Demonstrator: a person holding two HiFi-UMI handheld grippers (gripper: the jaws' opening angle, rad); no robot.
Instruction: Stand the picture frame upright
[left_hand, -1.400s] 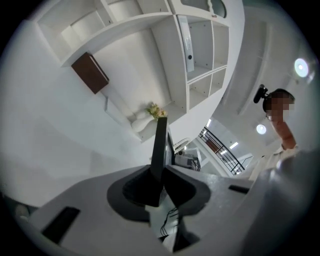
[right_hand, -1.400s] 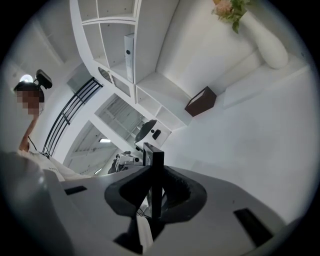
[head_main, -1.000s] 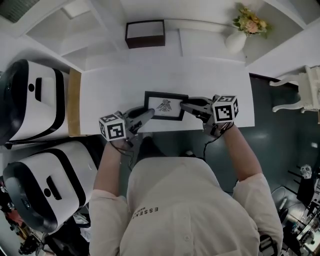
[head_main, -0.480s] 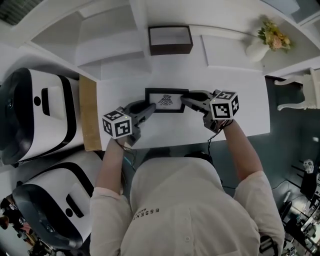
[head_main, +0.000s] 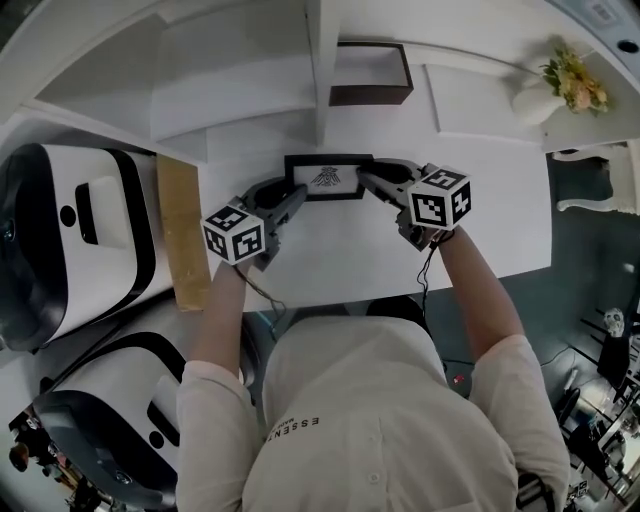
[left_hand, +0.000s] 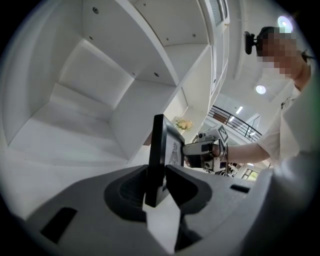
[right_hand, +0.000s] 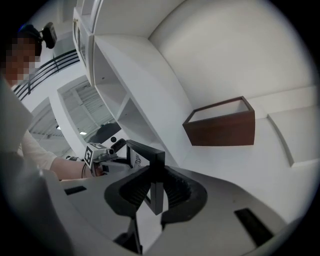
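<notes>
Grip on both ends: my left gripper (head_main: 288, 197), its jaws having just eased a little wider, pinches the picture frame (head_main: 327, 177) by its left edge. My right gripper (head_main: 370, 182) pinches the right edge. I hold the frame near upright over the white table (head_main: 480, 230), short of the brown box (head_main: 370, 75). My judgement: lower both ends evenly, seat the bottom edge flat, and release only once it stands unaided.

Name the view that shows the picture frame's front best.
Head view: the picture frame shows its front and drawing. The left gripper view shows it nearly edge-on, with the drawing foreshortened; the right gripper view, only one end.
</notes>
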